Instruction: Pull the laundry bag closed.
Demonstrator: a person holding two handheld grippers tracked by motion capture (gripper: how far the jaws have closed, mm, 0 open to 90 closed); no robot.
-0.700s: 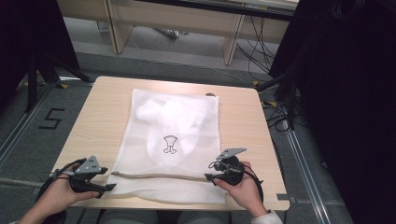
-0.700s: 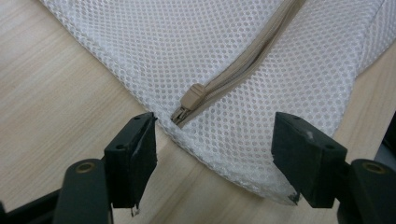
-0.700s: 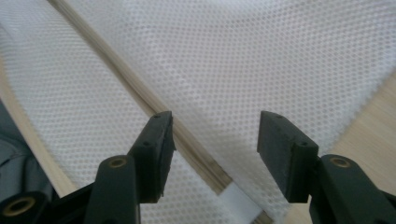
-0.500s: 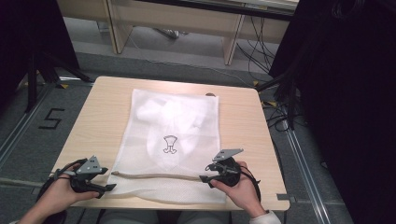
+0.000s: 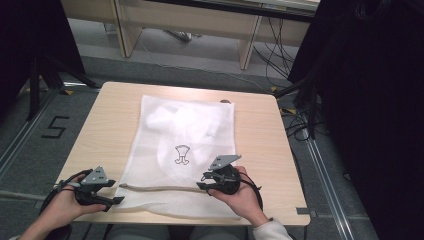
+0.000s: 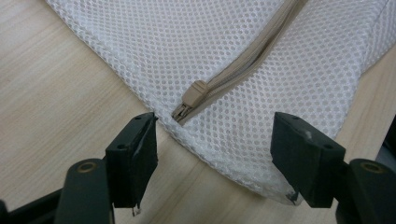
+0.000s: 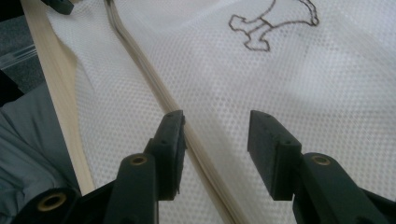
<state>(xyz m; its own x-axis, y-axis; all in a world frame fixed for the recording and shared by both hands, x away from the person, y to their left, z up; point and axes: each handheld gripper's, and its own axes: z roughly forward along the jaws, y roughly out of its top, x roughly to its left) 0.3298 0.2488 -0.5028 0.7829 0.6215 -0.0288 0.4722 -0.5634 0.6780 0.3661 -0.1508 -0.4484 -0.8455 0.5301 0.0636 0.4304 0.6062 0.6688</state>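
A: Item one: mesh laundry bag [image 5: 185, 150], white, laid flat at the centre of the table [image 5: 260, 150], zip end at the lower edge of the frame. Why so placed?

B: Judged: the beige zipper [image 5: 160, 188] is kept within reach of both tools.

A: Item two: left tool [image 5: 107, 192]?

B: Jaws are spread, nothing gripped. The zipper pull [image 6: 194, 93] is seen just ahead, between the jaws, untouched.

A: Item three: right tool [image 5: 204, 181]?

B: Jaws are parted, nothing clamped; it is rested over the mesh at the zipper's right end, the tape running beside one jaw.
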